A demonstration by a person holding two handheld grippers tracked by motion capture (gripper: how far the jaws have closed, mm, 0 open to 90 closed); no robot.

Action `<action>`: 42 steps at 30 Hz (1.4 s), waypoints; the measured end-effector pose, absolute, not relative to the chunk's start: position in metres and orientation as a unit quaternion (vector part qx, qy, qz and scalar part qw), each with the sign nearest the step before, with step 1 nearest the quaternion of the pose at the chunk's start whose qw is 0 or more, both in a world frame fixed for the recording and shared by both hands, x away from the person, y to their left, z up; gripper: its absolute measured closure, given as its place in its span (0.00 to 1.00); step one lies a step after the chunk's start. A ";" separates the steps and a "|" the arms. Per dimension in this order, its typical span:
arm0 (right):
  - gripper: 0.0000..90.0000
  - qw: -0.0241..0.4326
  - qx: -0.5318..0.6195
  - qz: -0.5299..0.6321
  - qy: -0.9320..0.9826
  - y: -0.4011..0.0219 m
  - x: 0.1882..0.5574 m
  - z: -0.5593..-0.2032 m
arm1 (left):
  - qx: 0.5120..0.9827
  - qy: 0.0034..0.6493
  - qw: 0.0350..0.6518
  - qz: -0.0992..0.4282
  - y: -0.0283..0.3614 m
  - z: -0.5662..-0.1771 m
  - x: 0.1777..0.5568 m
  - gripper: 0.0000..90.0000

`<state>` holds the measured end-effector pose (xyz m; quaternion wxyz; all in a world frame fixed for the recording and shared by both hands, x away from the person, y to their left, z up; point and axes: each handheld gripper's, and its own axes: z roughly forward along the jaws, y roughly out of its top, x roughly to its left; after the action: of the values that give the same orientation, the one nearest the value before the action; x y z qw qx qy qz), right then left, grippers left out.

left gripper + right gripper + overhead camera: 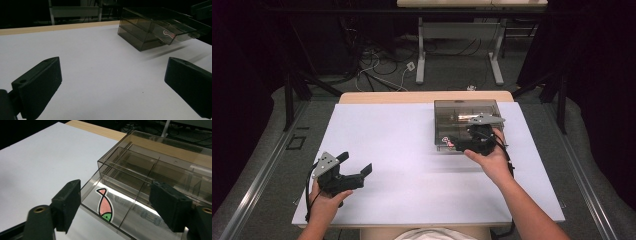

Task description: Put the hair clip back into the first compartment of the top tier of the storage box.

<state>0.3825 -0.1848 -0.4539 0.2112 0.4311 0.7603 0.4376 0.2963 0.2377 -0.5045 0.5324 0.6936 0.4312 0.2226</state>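
Right gripper view: the right gripper (113, 207) stands open, jaws straddling the pulled-out drawer (120, 210) of the smoky plastic box (466, 112) at upper right. Probably light, stiff, slippery; best pinched at the front lip. Left gripper (354, 165) is released, empty.

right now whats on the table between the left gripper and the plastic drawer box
Nothing: the high view shows bare white table between the left gripper and the plastic drawer box; the left gripper view agrees.

place: lab | cues: black curtains (242, 60) (floor cables (377, 65))
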 end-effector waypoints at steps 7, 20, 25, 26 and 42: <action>0.17 0.221 0.426 0.447 0.755 -0.191 0.372 -0.450 | 0.693 0.431 0.533 0.222 0.238 -0.504 0.296 0.01; 0.00 0.241 0.426 0.461 0.740 -0.208 0.350 -0.449 | 0.696 0.429 0.532 0.221 0.238 -0.504 0.296 0.01; 0.00 0.249 0.426 0.459 0.739 -0.214 0.344 -0.451 | 0.697 0.428 0.531 0.222 0.238 -0.504 0.296 0.01; 0.00 0.252 0.426 0.459 0.738 -0.215 0.343 -0.452 | 0.697 0.428 0.531 0.222 0.238 -0.504 0.296 0.01; 0.00 0.259 0.440 0.459 0.727 -0.234 0.323 -0.463 | 0.696 0.429 0.531 0.222 0.237 -0.504 0.296 0.01</action>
<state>0.3230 -0.2338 -0.4627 0.2589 0.4401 0.7269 0.4593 0.2957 0.2375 -0.5036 0.5311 0.6964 0.4285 0.2219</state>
